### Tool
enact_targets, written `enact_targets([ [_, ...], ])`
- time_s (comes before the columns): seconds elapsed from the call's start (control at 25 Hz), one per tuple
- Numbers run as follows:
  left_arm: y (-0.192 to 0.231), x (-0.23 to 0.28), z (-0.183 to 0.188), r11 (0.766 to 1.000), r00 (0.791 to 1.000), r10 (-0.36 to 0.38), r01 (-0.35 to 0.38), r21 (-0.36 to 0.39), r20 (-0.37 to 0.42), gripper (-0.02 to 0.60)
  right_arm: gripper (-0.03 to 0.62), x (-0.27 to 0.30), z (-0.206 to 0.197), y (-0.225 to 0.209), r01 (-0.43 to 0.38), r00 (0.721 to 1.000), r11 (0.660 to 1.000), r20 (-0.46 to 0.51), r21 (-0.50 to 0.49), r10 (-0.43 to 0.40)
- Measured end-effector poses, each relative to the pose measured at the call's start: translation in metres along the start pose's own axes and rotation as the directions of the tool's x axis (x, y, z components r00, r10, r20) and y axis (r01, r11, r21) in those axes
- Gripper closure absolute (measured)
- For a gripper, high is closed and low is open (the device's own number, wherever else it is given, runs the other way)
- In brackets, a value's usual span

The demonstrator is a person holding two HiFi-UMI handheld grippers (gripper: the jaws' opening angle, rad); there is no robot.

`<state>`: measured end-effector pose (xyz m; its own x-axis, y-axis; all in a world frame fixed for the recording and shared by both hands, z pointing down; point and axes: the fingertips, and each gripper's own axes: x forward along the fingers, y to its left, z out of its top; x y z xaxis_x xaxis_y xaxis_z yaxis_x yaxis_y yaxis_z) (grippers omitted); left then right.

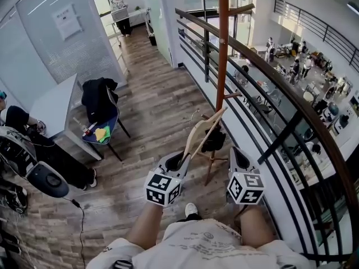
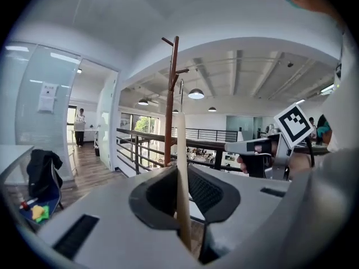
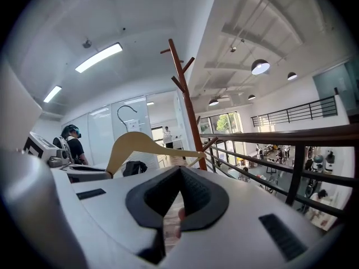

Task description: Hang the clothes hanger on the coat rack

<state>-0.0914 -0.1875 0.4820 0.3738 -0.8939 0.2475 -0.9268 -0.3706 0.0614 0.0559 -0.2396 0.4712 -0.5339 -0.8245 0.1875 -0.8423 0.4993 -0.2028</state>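
Note:
In the head view, a light wooden clothes hanger (image 1: 197,132) rises from my left gripper (image 1: 182,160), which is shut on its lower end. The hanger leans toward the brown coat rack (image 1: 222,49) standing by the railing, and its upper end is close to a low peg (image 1: 231,95). In the left gripper view, the hanger (image 2: 181,178) shows edge-on between the jaws of the left gripper (image 2: 180,172), with the coat rack (image 2: 170,100) ahead. My right gripper (image 1: 235,153) is beside the rack's lower pole, shut and holding nothing. In the right gripper view, the hanger (image 3: 140,144) and coat rack (image 3: 185,94) lie beyond the right gripper (image 3: 179,175).
A dark metal railing (image 1: 280,77) runs along the right, with a drop to a lower floor behind it. A chair with a black jacket (image 1: 101,102) and a white table (image 1: 56,105) stand at the left. A seated person (image 1: 22,122) is beside them. A dark object (image 1: 214,140) sits low by the rack.

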Motion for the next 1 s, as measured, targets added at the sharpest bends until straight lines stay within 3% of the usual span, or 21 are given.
enact_targets([
  [0.2, 0.018, 0.027, 0.011, 0.993, 0.996, -0.086, 0.086, 0.084, -0.010, 0.525, 0.594, 0.033, 0.010, -0.005, 0.034, 0.999, 0.999, 0.007, 0.002, -0.034],
  [0.48, 0.029, 0.054, 0.032, 0.951, 0.967, -0.253, 0.253, 0.177, -0.023, 0.525, 0.594, 0.053, 0.016, -0.016, 0.096, 0.995, 0.995, 0.027, 0.014, -0.096],
  [0.72, 0.040, 0.075, 0.066, 0.904, 0.920, -0.391, 0.388, 0.178, -0.021, 0.525, 0.594, 0.059, 0.016, -0.021, 0.139, 0.990, 0.990, 0.034, 0.030, -0.140],
  [1.0, 0.045, 0.085, 0.113, 0.836, 0.860, -0.510, 0.497, 0.232, -0.004, 0.525, 0.594, 0.061, 0.015, -0.027, 0.168, 0.985, 0.985, 0.027, 0.029, -0.169],
])
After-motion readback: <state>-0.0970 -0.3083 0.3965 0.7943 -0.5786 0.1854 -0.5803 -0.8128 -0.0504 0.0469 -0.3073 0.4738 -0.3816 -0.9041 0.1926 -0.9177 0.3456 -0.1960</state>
